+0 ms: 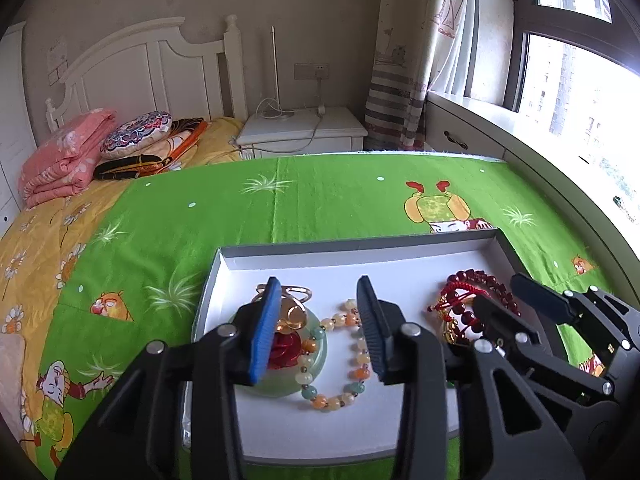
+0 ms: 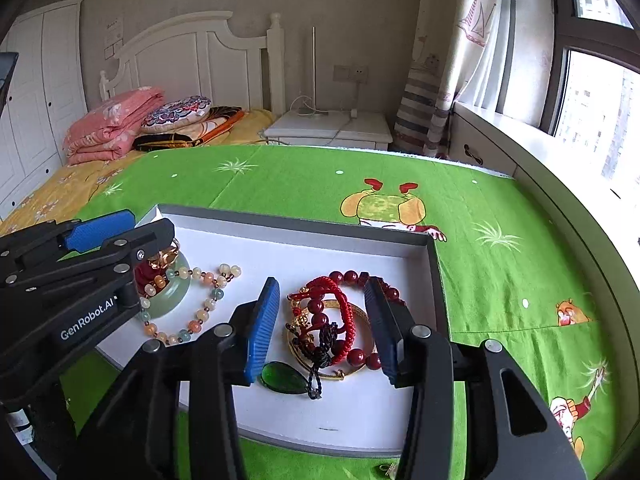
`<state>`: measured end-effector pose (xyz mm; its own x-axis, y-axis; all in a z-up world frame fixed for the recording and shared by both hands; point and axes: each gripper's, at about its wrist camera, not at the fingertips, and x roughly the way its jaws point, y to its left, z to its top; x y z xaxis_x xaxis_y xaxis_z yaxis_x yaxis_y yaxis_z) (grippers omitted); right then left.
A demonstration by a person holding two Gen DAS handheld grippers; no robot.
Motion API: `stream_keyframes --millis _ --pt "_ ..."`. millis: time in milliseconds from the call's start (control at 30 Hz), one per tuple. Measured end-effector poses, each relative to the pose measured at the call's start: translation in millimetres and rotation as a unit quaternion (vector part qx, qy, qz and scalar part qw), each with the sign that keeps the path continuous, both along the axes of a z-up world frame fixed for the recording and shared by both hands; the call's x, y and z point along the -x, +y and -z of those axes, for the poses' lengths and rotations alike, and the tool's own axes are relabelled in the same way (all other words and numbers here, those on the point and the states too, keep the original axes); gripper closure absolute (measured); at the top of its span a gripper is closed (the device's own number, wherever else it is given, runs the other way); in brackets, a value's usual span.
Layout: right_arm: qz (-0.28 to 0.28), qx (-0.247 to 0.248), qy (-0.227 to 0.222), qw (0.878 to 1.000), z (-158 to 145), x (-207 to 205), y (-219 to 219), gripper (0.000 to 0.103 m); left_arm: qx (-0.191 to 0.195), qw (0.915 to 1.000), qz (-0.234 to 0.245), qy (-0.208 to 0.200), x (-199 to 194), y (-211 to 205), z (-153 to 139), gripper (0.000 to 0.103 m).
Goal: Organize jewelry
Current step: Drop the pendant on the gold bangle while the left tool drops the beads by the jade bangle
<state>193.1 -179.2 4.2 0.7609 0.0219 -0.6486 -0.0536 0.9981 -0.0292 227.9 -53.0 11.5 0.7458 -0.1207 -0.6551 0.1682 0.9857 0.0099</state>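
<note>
- Two tongs hover over the white tray (image 2: 400,254), both spread and gripping nothing: left tongs (image 1: 318,328), right tongs (image 2: 326,330).
- Left tongs straddle the jade bangle (image 1: 276,386) and pastel bead bracelet (image 1: 352,354) near the tray's left edge, likely lining up a pick.
- Right tongs bracket the red bead pile (image 2: 340,312), gold bangle (image 2: 362,368) and green pendant (image 2: 282,378) toward the right edge.
- Beyond the tray, only the green bedsheet (image 1: 320,200) lies bare.

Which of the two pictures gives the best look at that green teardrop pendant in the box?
The right wrist view. There the green teardrop pendant lies in plain sight on the white box floor, beside the red bracelets. In the left wrist view I cannot find it; the right tool covers that corner.
</note>
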Motion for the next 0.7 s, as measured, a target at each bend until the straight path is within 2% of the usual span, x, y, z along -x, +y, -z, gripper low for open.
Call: stream_keyframes --millis 133,200,267,300,433,700 --pt "-0.009 0.001 -0.001 1.000 -3 7 2 0.060 0.001 1.0000 -0.002 0.001 2 2 0 0.062" --pt "-0.013 -0.004 0.000 1.000 -4 13 2 0.060 -0.003 1.0000 -0.005 -0.003 6 3 -1 0.054" --pt "-0.017 -0.013 -0.002 1.000 -6 23 1 0.060 -0.013 0.9998 -0.011 -0.009 13 5 -2 0.038" --pt "-0.020 -0.017 -0.007 1.000 -7 32 1 0.060 -0.019 0.9997 -0.013 -0.012 17 5 -3 0.035" --pt "-0.022 -0.026 -0.016 0.999 -3 63 -4 0.056 -0.036 0.9983 -0.018 -0.041 49 12 -5 0.013" --pt "-0.021 -0.024 -0.018 0.999 17 110 -16 0.054 -0.063 0.9937 -0.011 -0.092 113 24 7 0.007"
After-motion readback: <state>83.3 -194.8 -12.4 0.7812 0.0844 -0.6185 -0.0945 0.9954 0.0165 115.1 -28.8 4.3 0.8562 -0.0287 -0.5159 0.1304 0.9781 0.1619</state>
